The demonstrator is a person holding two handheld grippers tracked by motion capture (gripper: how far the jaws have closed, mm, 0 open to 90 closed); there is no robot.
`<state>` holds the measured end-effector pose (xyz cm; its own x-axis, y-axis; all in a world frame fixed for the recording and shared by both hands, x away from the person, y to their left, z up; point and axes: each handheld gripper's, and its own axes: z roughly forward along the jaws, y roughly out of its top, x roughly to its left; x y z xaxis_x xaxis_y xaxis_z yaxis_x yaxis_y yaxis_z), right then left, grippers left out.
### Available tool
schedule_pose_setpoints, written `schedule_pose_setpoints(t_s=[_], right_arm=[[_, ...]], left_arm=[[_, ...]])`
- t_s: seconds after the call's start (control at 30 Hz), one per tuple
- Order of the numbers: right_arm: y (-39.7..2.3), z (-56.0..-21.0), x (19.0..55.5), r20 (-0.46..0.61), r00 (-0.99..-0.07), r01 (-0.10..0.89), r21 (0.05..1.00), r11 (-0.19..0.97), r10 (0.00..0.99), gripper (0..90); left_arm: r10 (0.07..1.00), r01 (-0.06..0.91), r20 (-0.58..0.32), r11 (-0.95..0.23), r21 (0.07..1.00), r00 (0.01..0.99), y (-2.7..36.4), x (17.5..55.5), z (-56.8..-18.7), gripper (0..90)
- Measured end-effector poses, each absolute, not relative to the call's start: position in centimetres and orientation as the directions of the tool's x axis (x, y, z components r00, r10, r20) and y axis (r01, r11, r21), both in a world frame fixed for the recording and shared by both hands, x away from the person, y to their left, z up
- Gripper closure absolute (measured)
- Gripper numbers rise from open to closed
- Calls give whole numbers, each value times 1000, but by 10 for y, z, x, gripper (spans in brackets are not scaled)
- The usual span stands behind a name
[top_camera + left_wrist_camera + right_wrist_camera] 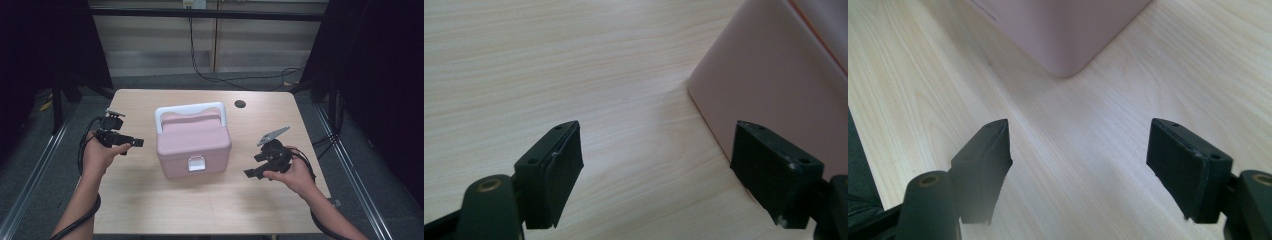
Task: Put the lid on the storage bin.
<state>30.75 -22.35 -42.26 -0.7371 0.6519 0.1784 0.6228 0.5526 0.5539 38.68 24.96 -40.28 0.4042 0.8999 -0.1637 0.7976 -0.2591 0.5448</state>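
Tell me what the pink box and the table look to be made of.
Pink box: likely moulded plastic, matte; smooth walls, rounded corners, white handle and latch. Table: pale wood or wood-look laminate, grain lines showing, low sheen.

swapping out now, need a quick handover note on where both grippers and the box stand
Left gripper: open, holding nothing, just left of the pink storage box.
Right gripper: open, holding nothing, off the box's front right corner.
Box: mid-table, lid down, white front latch looks closed, white handle folded toward the back.
Done: nothing visible yet.
Left: probably release the latch and lift the lid.
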Motion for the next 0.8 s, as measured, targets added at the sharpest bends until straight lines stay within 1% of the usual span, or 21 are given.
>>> schedule_pose_setpoints(t_s=[0.27,0.4,0.57,0.63,0.67,0.8], right_arm=[[-233,-435,299,180,-732,629,550,549,657,247],[-236,-441,295,183,-730,632,547,548,659,242],[-244,-447,291,196,-725,634,566,527,661,239],[-246,-449,289,198,-722,637,563,526,663,236],[-246,-450,288,199,-722,638,562,527,663,234],[-250,-457,284,203,-721,642,558,527,663,232]], left_arm=[[893,793,-176,-259,551,415,255,379,-418,205],[894,801,-195,-242,548,404,261,375,-428,205],[895,800,-207,-225,556,395,265,370,-440,205],[888,799,-205,-242,550,411,267,368,-445,205],[889,804,-218,-230,549,403,268,366,-449,205],[890,808,-211,-240,538,404,272,362,-460,206]])
